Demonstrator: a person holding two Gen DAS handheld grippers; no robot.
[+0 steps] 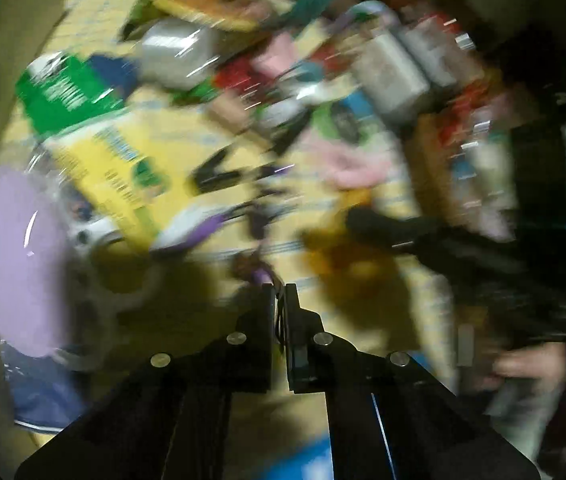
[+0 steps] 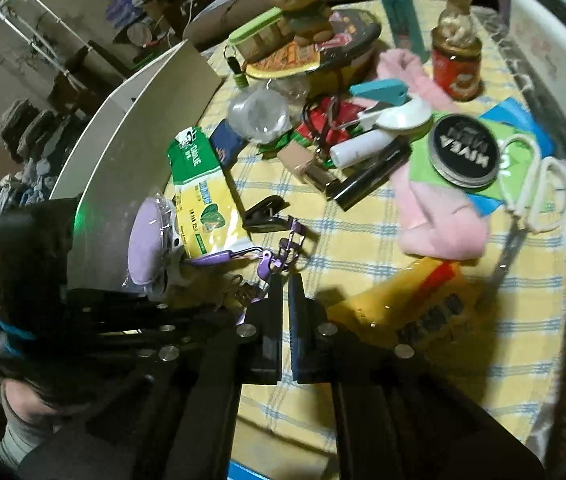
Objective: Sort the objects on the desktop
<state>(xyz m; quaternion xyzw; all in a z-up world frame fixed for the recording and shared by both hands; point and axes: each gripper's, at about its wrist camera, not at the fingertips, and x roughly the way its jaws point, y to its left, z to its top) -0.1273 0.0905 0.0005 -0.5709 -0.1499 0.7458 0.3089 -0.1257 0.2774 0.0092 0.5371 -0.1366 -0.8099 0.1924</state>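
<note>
Cluttered round table with a yellow checked cloth (image 2: 363, 248), seen from both wrist cameras. The likeliest failure from here is a snag: the purple eyelash curler (image 2: 279, 252) lies just beyond the right gripper (image 2: 285, 280), touching or nearly touching a black clip (image 2: 261, 216) and the green-and-yellow packet (image 2: 207, 196), so a pull on it could drag those neighbours along or knock the purple pad in clear wrapping (image 2: 149, 236) that leans by the white box wall (image 2: 143, 128). A second risk is collision between the tools — the left gripper (image 1: 279, 292) reaches in from the left side, close beside the right one, and its own view is heavily motion-blurred, which suggests fast movement in a crowded spot. Right gripper: angled down over the near edge of the table, fingers pointing at the curler, jaws drawn close with only a narrow slit between them; whether anything thin is pinched there cannot be told. Left gripper: also low over the cloth, jaws nearly together with a thin dark strand or wire apparently in the gap, though blur prevents identifying it. The things to be sorted remain spread across the table — tin (image 2: 465, 152), pink cloth (image 2: 439, 220), yellow tube (image 2: 411, 304), bear figure (image 2: 295, 0) among them.
</note>
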